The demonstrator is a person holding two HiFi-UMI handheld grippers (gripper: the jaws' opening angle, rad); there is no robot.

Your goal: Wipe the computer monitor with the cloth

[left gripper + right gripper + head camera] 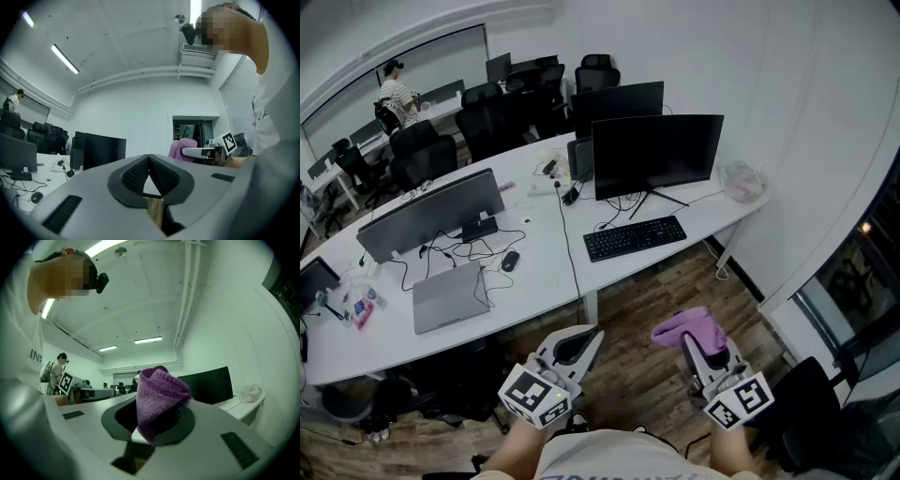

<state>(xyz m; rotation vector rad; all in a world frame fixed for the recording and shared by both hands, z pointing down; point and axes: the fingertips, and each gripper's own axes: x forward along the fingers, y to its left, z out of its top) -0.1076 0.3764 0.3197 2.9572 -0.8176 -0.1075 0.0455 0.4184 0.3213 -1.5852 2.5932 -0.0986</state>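
While keyboard (635,237) fronts monitor (656,155), right claw (157,417) grips cloth (159,387).

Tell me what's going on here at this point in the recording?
A person stands back from the white desk with a gripper in each hand. The right gripper is shut on a bunched purple cloth. The left gripper is shut with nothing in it. The dark monitor sits on the desk behind a black keyboard, well away from the cloth, so wiping has not begun.
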